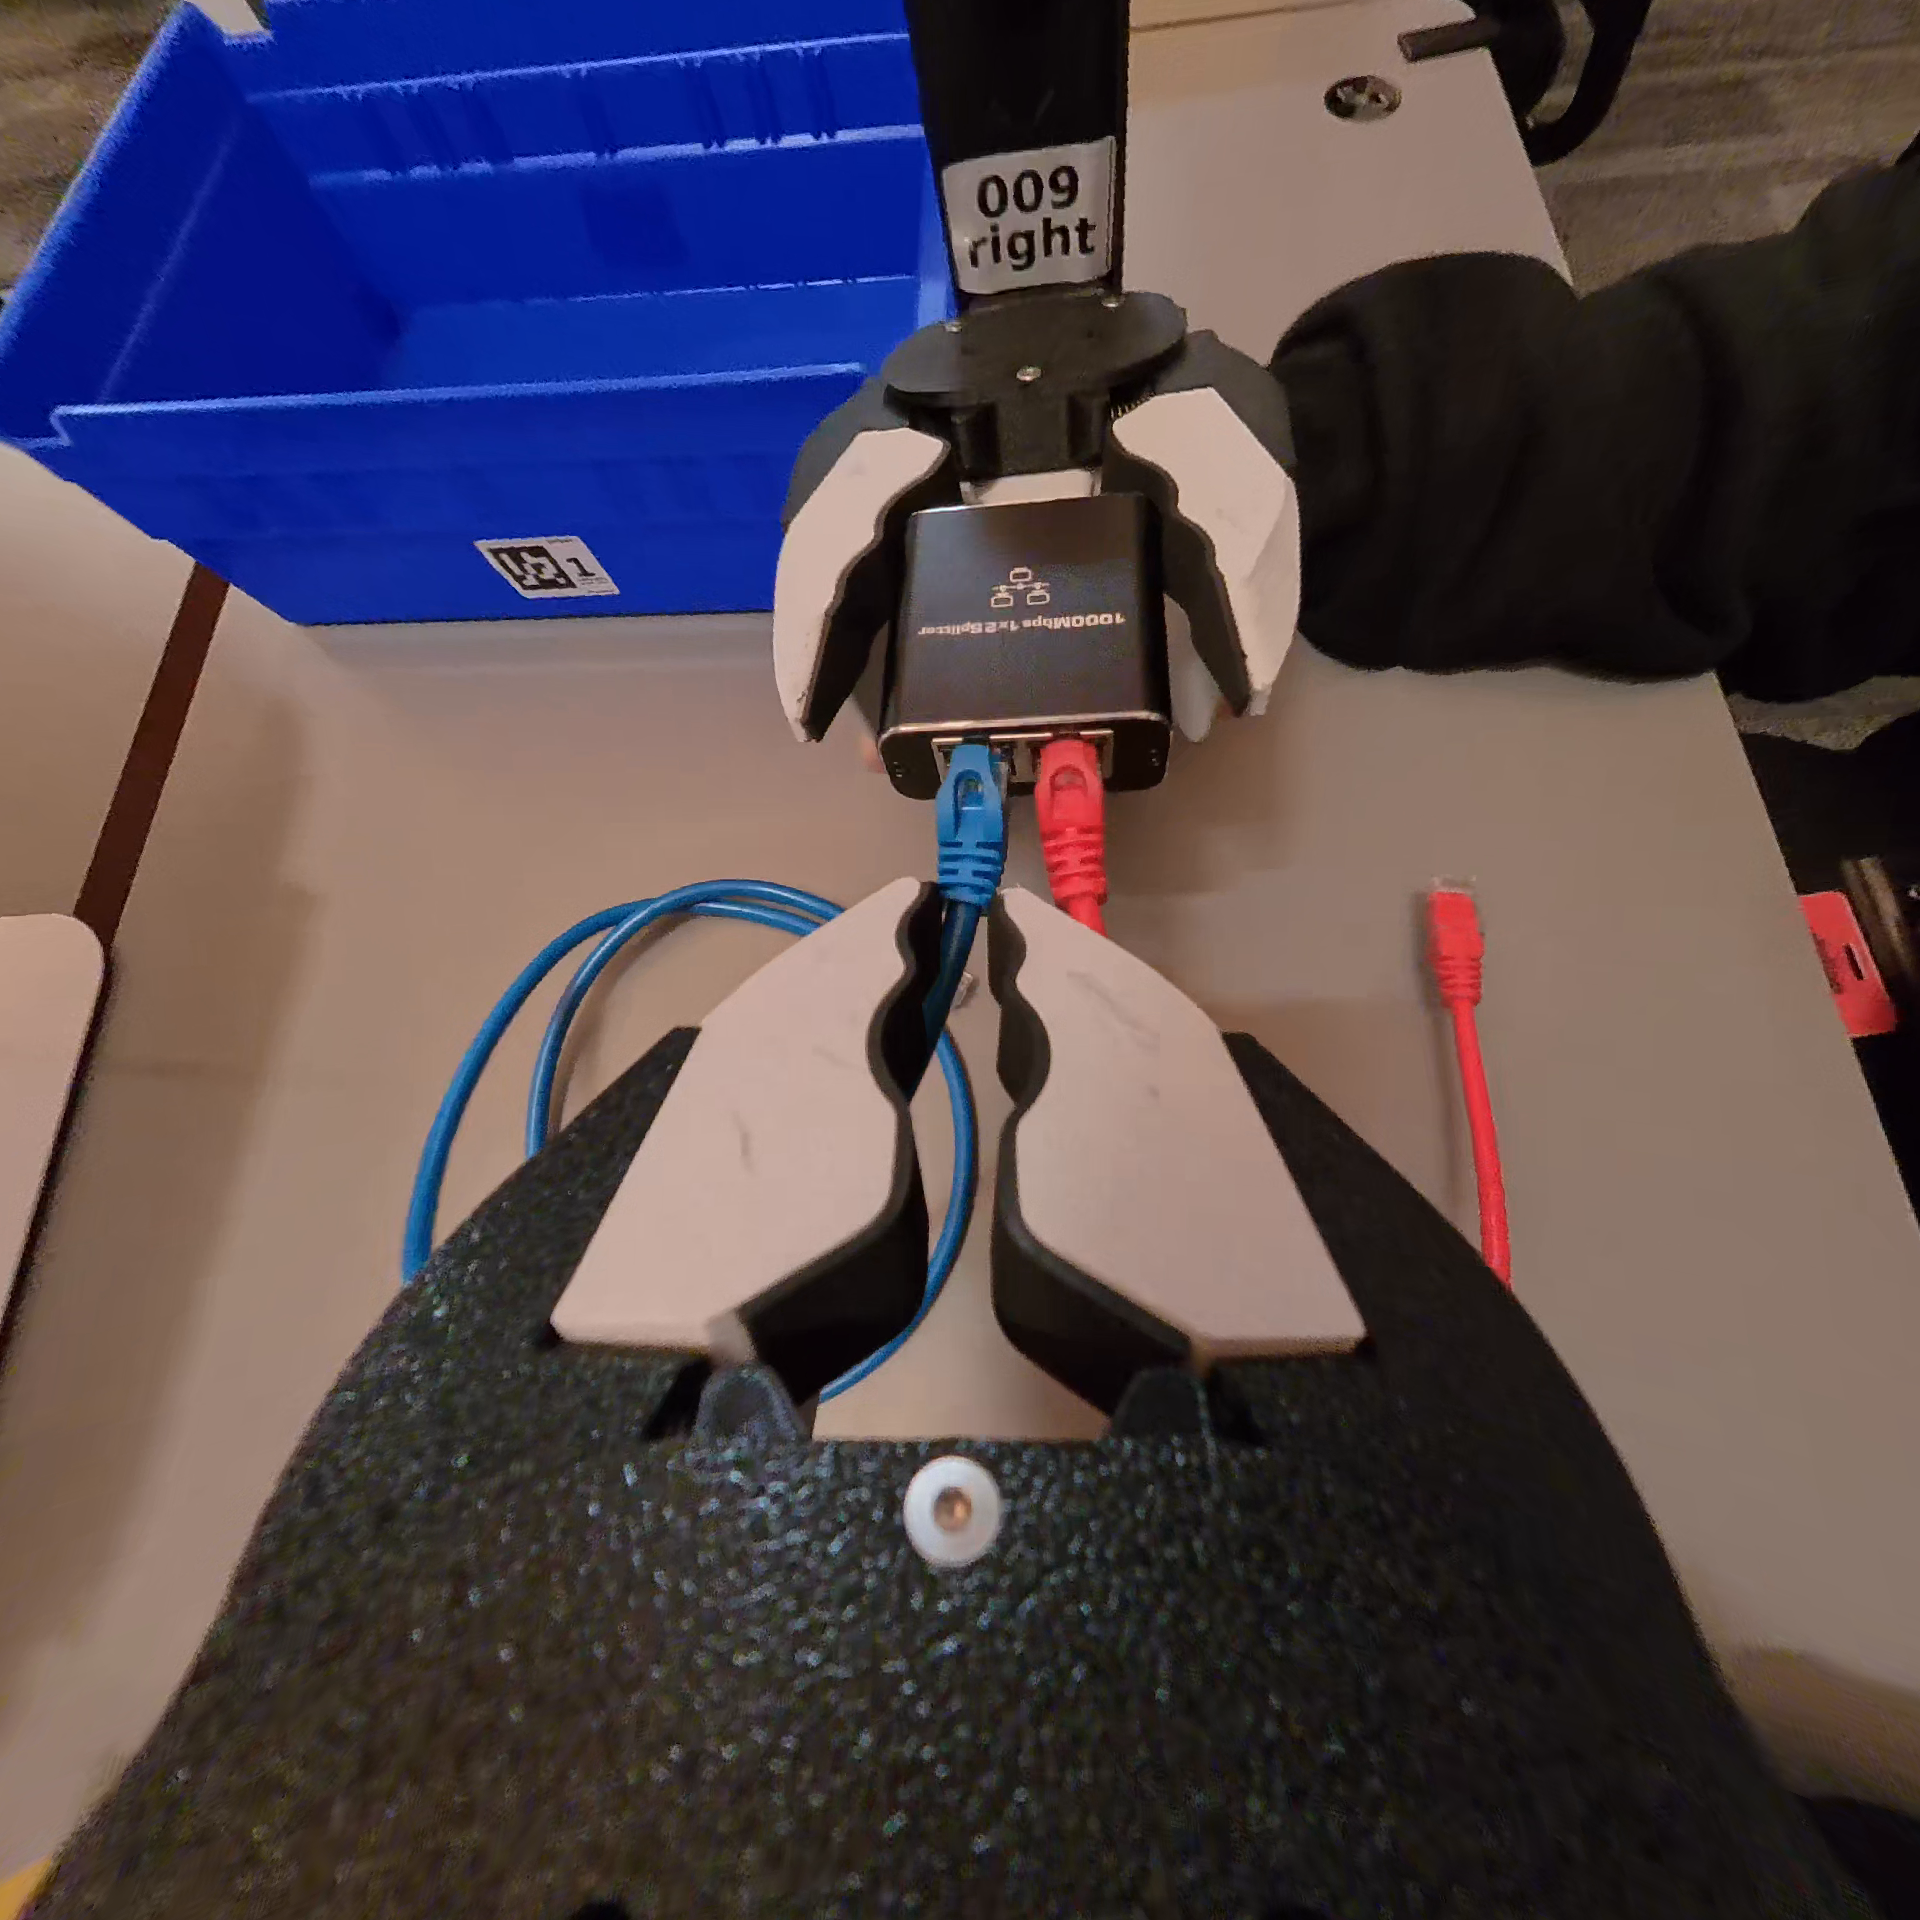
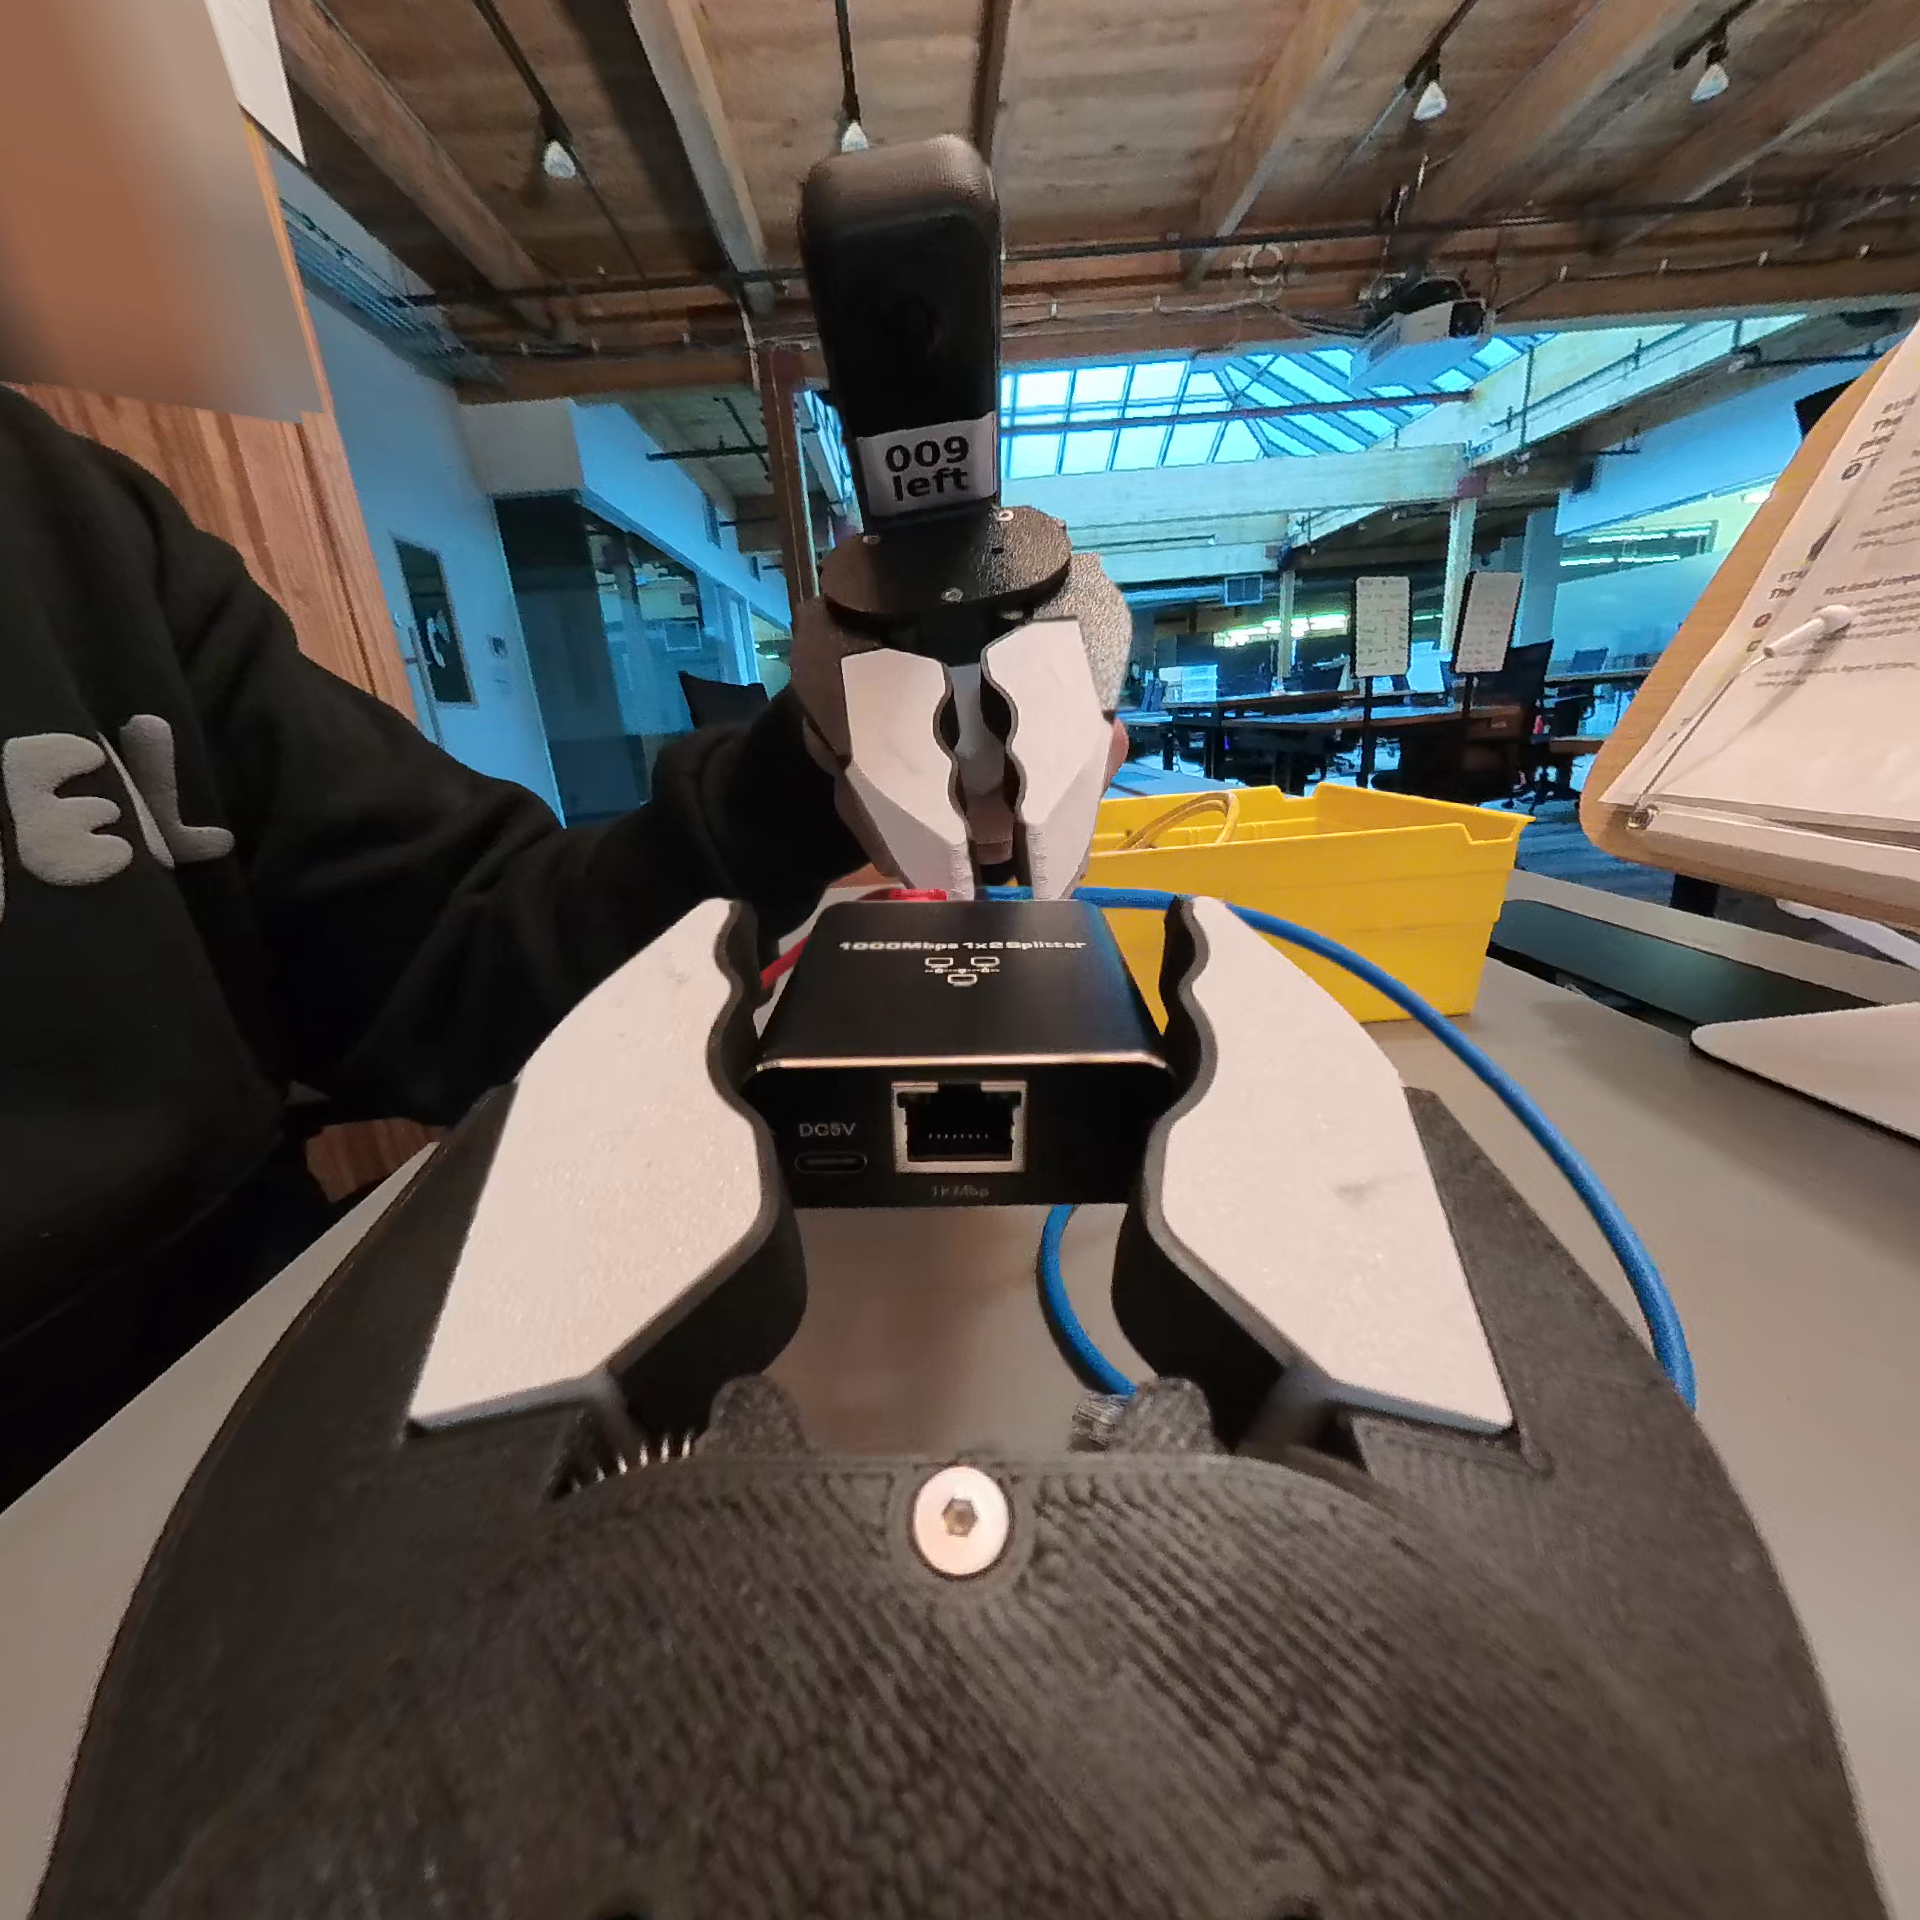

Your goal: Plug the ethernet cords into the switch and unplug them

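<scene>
Gripping a small black metal switch box (image 1: 1023, 623) from the far side, the right gripper (image 1: 1023, 717) had its two white-padded fingers (image 1: 831, 603) spread wide enough to clamp the box's two flanks, holding it on the grey tabletop (image 1: 1558, 1455). Both front ports were filled: a blue ethernet cord (image 1: 971, 831) sat in one, a red ethernet cord (image 1: 1072, 831) in the other, side by side. A single rear port faced the right wrist camera, empty.

The left gripper (image 1: 961, 914) faced the box from the near side. Its fingers (image 1: 790, 1122) were drawn nearly together, pinching the blue cord just behind its plug boot, right beside the red boot. The blue cord's slack looped on the table to the left, and the red cord's free plug (image 1: 1452, 935) lay well apart to the right. A blue plastic divided bin (image 1: 468, 312) stood behind, a yellow bin (image 2: 1299, 883) on the near side.

The risk, as it seemed to me, was a straight pull on the cable with the latch tab unpressed: the plug would stay locked, the cable could strain, or the box could slide out of the right gripper's hold. The left fingertips might also snag the neighbouring red plug.
</scene>
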`<state>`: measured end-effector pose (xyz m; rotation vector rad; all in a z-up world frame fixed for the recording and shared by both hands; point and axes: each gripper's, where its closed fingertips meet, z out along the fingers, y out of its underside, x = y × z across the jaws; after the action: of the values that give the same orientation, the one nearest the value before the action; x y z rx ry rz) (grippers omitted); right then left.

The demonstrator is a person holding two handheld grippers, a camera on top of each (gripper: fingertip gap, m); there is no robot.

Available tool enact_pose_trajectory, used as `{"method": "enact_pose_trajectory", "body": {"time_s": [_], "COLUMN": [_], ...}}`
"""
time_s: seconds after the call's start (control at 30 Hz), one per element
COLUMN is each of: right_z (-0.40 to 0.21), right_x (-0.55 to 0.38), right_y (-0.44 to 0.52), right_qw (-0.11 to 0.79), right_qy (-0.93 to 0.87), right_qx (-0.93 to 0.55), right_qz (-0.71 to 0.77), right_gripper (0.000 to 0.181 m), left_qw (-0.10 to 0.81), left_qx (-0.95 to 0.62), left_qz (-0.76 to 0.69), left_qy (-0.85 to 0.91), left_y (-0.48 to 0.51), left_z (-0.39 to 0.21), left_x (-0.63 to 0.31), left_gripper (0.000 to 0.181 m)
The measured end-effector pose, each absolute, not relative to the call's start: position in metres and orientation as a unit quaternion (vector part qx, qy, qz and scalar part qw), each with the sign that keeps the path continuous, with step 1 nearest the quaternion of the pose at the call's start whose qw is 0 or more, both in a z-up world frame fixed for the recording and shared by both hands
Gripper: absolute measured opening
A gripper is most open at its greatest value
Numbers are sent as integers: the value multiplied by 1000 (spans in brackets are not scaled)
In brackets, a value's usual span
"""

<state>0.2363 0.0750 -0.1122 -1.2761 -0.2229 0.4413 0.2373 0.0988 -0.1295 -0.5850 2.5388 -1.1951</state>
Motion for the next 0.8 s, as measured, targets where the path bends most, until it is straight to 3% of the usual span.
{"method": "enact_pose_trajectory", "body": {"time_s": [0.8], "right_z": [-127], "right_x": [233], "right_y": [90], "right_qw": [738], "right_qy": [-102], "right_qx": [-649], "right_qz": [151], "right_gripper": [76], "left_qw": [179], "left_qx": [-196], "left_qz": [-392], "left_qy": [881], "left_y": [112], "left_z": [-122], "left_x": [238], "left_gripper": [7]}}
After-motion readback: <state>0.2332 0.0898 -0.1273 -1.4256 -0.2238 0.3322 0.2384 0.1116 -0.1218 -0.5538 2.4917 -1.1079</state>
